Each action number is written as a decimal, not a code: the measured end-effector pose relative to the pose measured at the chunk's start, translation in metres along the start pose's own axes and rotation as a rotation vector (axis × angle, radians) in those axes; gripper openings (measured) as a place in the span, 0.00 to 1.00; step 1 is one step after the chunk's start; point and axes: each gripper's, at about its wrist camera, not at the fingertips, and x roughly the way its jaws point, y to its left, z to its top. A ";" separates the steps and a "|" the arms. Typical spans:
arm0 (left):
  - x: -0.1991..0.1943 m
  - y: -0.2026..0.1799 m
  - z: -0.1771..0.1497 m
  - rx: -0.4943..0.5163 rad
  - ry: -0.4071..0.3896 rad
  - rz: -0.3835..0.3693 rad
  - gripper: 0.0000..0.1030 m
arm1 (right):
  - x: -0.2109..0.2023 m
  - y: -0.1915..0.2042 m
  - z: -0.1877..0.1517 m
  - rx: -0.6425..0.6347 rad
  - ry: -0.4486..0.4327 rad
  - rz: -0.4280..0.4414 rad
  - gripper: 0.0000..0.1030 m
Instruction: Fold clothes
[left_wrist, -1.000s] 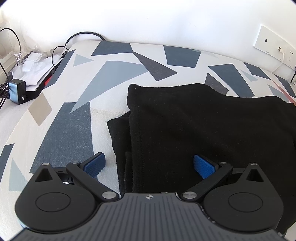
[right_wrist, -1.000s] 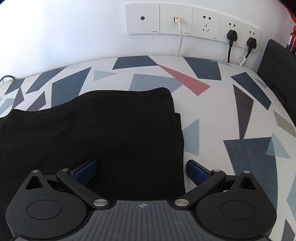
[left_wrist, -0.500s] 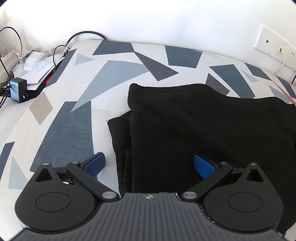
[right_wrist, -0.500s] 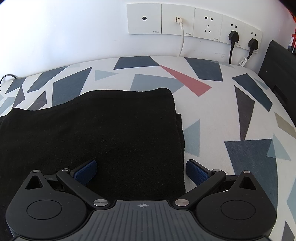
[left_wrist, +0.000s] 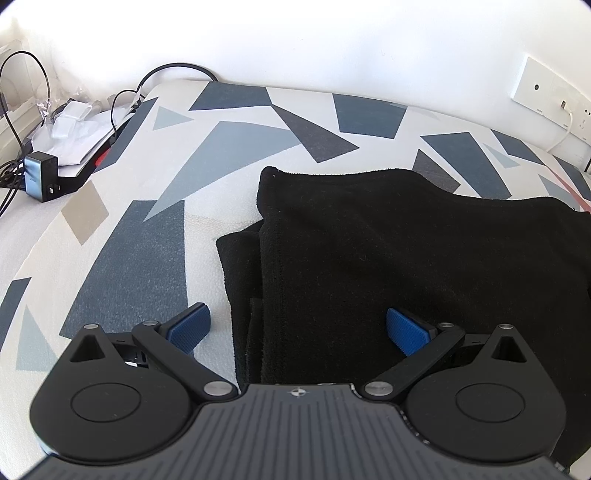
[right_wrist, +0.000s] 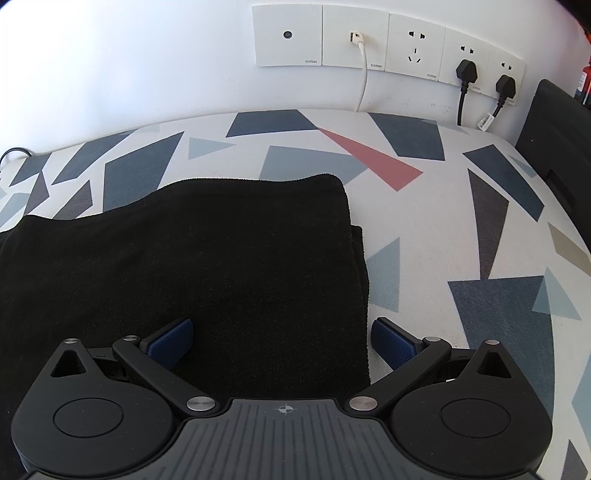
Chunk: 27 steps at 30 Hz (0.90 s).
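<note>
Folded black garment (left_wrist: 406, 258) between wide-spread left tool (left_wrist: 299, 328), right tool (right_wrist: 282, 339)

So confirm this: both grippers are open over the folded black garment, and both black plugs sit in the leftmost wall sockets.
Not quite. The right wrist view shows the black plugs in the rightmost sockets. Both the left gripper and right gripper are open over the folded black garment.

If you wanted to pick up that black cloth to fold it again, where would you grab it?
Probably at its two near corners. The black cloth lies flat with layered side edges, and each open gripper straddles one: the left gripper its left edge, the right gripper its right edge. Come in low from the near side, pinching all layers together.
</note>
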 end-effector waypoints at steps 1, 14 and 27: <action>0.000 0.000 0.000 -0.001 0.001 0.000 1.00 | 0.000 0.000 0.000 0.000 0.000 0.000 0.99; -0.001 0.003 0.002 -0.005 0.006 0.002 1.00 | 0.000 0.002 0.002 -0.006 0.010 0.001 0.99; 0.001 0.001 0.006 -0.013 0.039 0.012 1.00 | 0.001 0.004 0.002 -0.020 0.013 0.008 0.99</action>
